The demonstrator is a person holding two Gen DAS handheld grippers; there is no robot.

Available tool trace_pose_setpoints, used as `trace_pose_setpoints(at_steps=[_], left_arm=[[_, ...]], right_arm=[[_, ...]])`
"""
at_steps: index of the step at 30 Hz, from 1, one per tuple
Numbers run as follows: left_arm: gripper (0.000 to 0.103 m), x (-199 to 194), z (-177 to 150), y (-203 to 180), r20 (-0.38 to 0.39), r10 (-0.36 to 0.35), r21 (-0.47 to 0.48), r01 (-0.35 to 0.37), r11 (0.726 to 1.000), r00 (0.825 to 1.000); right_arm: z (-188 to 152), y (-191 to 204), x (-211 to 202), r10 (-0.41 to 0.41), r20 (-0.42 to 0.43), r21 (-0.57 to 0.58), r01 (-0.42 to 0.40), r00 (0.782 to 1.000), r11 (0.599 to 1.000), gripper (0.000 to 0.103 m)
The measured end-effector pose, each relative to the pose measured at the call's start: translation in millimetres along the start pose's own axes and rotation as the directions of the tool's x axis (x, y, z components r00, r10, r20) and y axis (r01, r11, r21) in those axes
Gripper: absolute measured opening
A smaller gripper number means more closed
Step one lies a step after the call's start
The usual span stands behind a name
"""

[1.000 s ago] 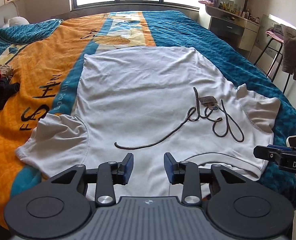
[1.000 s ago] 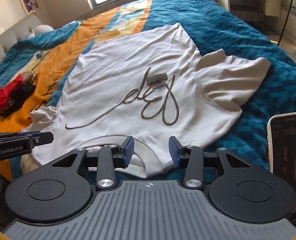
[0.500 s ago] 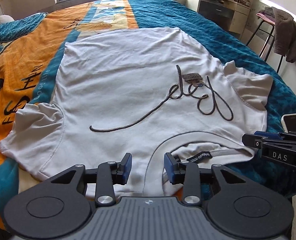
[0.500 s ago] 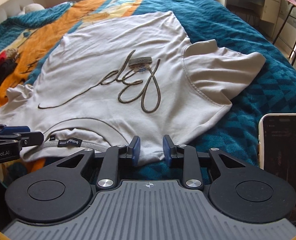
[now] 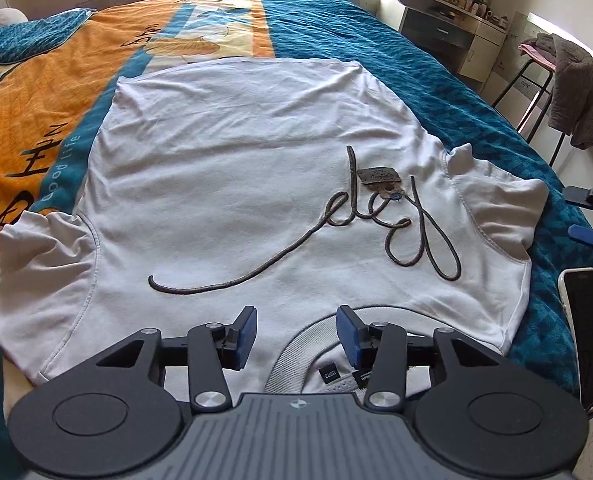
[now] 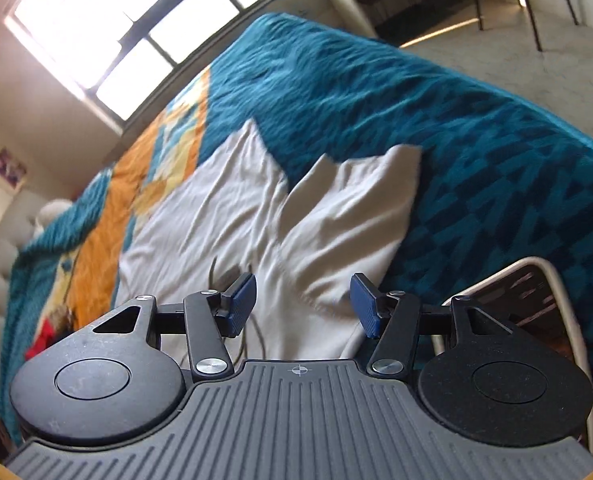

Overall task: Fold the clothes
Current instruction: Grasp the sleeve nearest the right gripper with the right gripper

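Note:
A white T-shirt [image 5: 236, 184] with a dark cord script on its chest lies flat, front up, on the bed, neck toward me. My left gripper [image 5: 296, 336] hovers just over the grey collar [image 5: 292, 356]. Its jaws are opening and nothing is pinched between the blue pads. In the right wrist view the same shirt [image 6: 216, 220] appears tilted. My right gripper [image 6: 302, 306] sits above the shoulder seam of the shirt's right sleeve [image 6: 348, 216]. Its jaws are opening too, with only cloth lying beneath them. The right gripper's fingers [image 5: 590, 234] show at the right edge of the left wrist view.
The bed has a teal and orange blanket [image 5: 336, 36]. A phone [image 5: 588, 336] lies at the bed's near right edge beside the sleeve. A stool draped with clothes [image 5: 572, 92] and a dresser [image 5: 448, 36] stand to the right. Red and dark garments [image 6: 44, 336] lie at the left.
The right gripper swung right from the shirt's shoulder toward the sleeve, rolled, and its jaws widened. The left gripper edged closer over the collar and its jaws widened as well.

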State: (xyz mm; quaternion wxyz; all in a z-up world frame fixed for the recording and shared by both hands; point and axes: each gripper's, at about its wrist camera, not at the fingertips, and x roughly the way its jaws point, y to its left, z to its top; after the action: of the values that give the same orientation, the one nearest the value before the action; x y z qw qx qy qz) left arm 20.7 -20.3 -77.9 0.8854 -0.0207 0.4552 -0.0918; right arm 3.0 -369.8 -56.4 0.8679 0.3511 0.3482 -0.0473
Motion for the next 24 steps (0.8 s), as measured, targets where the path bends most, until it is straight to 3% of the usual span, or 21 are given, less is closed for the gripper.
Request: trace_pose_setpoints(at_steps=[3, 6, 12, 14, 15, 16, 21, 24], left_arm=[[0.044, 5, 3, 6, -0.009, 0.031, -0.028, -0.032, 0.999, 0.999], [0.044, 3, 2, 8, -0.007, 0.023, -0.031, -0.024, 0.999, 1.0], [0.044, 1, -2, 10, -0.009, 0.017, -0.036, -0.017, 0.999, 1.0], [0.044, -1, -4, 10, -0.007, 0.021, -0.033, -0.021, 0.999, 1.0], [0.044, -2, -4, 10, -0.004, 0.019, -0.033, -0.019, 0.999, 1.0], [0.044, -3, -5, 10, -0.001, 0.017, -0.033, -0.017, 0.999, 1.0], [0.044, -9, -7, 12, 0.006, 0.027, -0.033, -0.027, 0.999, 1.0], [0.044, -11, -9, 12, 0.008, 0.036, -0.029, -0.035, 0.999, 0.999]], right_arm=[[28, -39, 12, -0.054, 0.04, 0.174, 0.046, 0.998, 0.984, 0.051], [44, -60, 34, -0.074, 0.027, 0.238, 0.066, 0.997, 0.969, 0.042], [62, -68, 69, -0.047, 0.017, 0.223, 0.042, 0.999, 0.974, 0.042], [64, -69, 75, -0.022, 0.012, 0.229, 0.019, 1.0, 0.973, 0.029], [65, -69, 79, -0.003, 0.001, 0.232, 0.003, 1.0, 0.973, 0.013], [65, -69, 81, 0.016, -0.006, 0.236, -0.014, 1.0, 0.972, 0.007], [66, -65, 67, 0.021, 0.087, 0.238, -0.041, 0.996, 0.97, 0.002], [63, -48, 64, -0.032, 0.099, 0.181, 0.014, 0.995, 0.983, 0.002]])
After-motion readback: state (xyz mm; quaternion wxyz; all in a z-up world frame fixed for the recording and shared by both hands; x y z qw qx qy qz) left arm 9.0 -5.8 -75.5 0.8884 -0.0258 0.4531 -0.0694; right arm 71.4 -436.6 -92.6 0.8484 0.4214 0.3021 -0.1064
